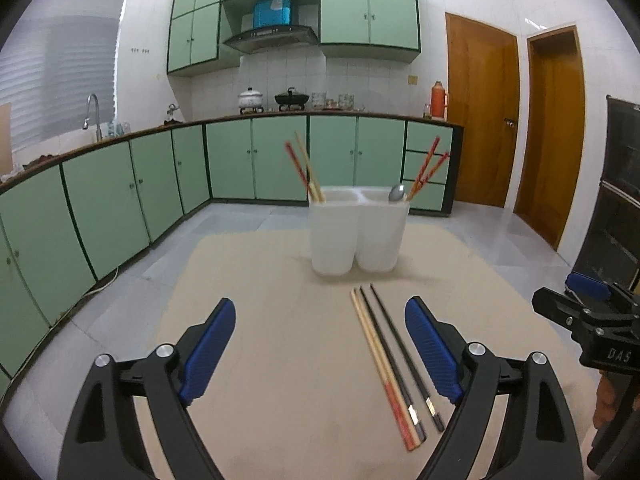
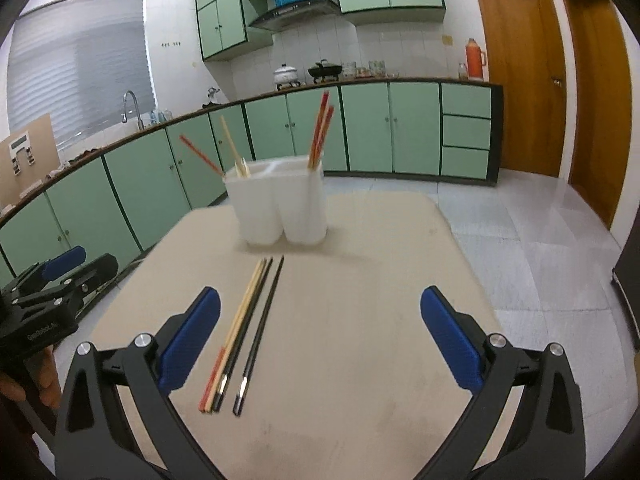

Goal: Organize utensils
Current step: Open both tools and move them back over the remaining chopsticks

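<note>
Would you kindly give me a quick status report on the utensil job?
Left gripper open, empty. Right gripper open, empty. Loose chopsticks flat on table, short of white holder. Nothing in the way.

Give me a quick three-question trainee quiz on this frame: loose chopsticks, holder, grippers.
1. True or false: the left gripper is shut on a chopstick.
2. Where do the loose chopsticks lie? A) in the white holder B) flat on the table C) in the right gripper
3. Which non-chopstick utensil stands in the holder?

Key
1. False; both grippers are open and empty.
2. B
3. A spoon.
</note>
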Available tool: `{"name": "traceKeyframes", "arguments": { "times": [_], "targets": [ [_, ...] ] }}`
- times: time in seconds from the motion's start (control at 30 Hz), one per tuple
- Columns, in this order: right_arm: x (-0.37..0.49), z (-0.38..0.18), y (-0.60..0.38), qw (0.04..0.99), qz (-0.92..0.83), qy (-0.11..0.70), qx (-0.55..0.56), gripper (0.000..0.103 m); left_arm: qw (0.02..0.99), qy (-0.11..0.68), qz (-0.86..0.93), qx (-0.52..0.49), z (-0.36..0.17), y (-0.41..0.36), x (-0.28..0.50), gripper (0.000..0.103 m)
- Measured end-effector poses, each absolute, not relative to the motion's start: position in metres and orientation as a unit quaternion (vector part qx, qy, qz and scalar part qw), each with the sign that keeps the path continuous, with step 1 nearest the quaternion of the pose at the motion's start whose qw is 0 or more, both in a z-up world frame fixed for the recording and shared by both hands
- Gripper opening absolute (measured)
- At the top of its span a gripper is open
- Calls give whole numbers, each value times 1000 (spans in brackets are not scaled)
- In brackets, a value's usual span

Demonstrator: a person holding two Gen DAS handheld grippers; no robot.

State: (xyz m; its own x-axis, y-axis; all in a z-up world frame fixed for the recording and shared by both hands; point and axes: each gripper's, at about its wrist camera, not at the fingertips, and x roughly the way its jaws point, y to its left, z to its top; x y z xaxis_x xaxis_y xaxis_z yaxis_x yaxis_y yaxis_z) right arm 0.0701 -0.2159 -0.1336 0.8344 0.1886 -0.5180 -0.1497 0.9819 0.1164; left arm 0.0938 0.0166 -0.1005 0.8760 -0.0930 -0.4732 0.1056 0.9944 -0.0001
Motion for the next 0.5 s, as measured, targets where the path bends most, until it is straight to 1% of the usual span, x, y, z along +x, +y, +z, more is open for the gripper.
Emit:
{"name": "traceKeyframes", "arguments": {
  "times": [0.27,0.5],
  "targets": [
    [51,-178,-185,952,89,293,9,97,959,279,-42,12,-140,27,84,85],
    [44,-195,-165,950,93,298,0,97,957,289,-30,13,-154,40,77,85]
  ]
}}
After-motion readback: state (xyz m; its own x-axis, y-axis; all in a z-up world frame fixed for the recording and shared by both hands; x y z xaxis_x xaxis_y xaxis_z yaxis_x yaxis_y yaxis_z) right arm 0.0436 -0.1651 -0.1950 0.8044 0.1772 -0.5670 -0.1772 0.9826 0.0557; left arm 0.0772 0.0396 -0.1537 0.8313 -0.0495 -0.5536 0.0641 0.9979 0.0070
